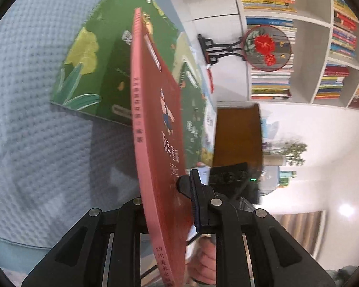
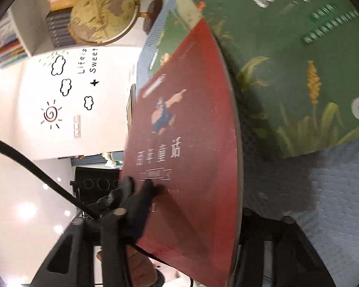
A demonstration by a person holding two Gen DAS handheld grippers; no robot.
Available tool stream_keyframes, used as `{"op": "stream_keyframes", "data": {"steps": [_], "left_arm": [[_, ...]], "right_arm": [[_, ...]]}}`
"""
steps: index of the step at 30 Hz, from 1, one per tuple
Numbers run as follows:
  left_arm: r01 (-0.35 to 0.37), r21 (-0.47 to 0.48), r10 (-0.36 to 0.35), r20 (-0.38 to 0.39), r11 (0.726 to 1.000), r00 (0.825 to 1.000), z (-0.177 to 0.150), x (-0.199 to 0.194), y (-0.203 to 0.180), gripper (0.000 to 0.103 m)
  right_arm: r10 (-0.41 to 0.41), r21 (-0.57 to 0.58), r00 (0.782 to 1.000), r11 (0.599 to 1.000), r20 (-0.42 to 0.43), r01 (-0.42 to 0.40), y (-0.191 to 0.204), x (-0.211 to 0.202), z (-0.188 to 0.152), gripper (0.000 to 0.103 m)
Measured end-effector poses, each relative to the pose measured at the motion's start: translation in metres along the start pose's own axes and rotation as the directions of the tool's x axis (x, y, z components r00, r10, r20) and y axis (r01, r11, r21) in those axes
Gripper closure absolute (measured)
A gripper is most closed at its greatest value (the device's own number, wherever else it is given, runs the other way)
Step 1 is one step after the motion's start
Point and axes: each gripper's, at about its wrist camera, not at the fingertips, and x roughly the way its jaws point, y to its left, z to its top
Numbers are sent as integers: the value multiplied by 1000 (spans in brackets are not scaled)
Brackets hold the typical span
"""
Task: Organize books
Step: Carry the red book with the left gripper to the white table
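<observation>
**Red book on edge, two tongs at its near end**

Here, clamped in the left gripper (image 1: pixel 172 205), jaws narrow on the near end of one red book (image 1: pixel 155 119). Held on edge, spine up, long axis running away toward the shelves (image 1: pixel 308 55). Straddled also by the right gripper (image 2: pixel 191 205), jaws just closing round the same book (image 2: pixel 186 157); pad contact not clear. Beyond, two green books (image 1: pixel 88 71) flat on the blue quilt (image 1: pixel 31 119). Farther, one fan (image 1: pixel 266 47), one globe (image 2: pixel 103 14).

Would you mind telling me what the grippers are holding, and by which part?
Both hold the red book: the left hand-held gripper clamps its lower spine end; the right's grip is unclear.
</observation>
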Motion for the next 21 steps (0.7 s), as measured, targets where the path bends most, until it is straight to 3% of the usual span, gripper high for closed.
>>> {"op": "stream_keyframes", "data": {"steps": [4, 7, 11, 15, 17, 21], "left_arm": [[-166, 84, 166, 2, 983, 986, -5, 0, -7, 88], [-267, 163, 269, 9, 950, 963, -10, 4, -16, 87], [-365, 247, 366, 43, 897, 929, -13, 6, -31, 85], [-415, 325, 417, 66, 850, 907, -14, 5, -46, 85], [-417, 350, 419, 73, 839, 905, -11, 0, -51, 85], [-394, 388, 395, 81, 833, 915, 1, -19, -61, 85]], "right_arm": [[-176, -149, 983, 972, 60, 183, 28, 1, -7, 67], [-342, -304, 930, 879, 132, 367, 55, 9, -17, 68], [-425, -376, 886, 802, 187, 464, 70, 17, -28, 68], [-475, -425, 841, 726, 258, 541, 88, 27, -31, 68], [-495, -450, 815, 680, 300, 579, 99, 30, -38, 68], [-499, -493, 784, 610, 370, 621, 124, 35, -44, 68]]}}
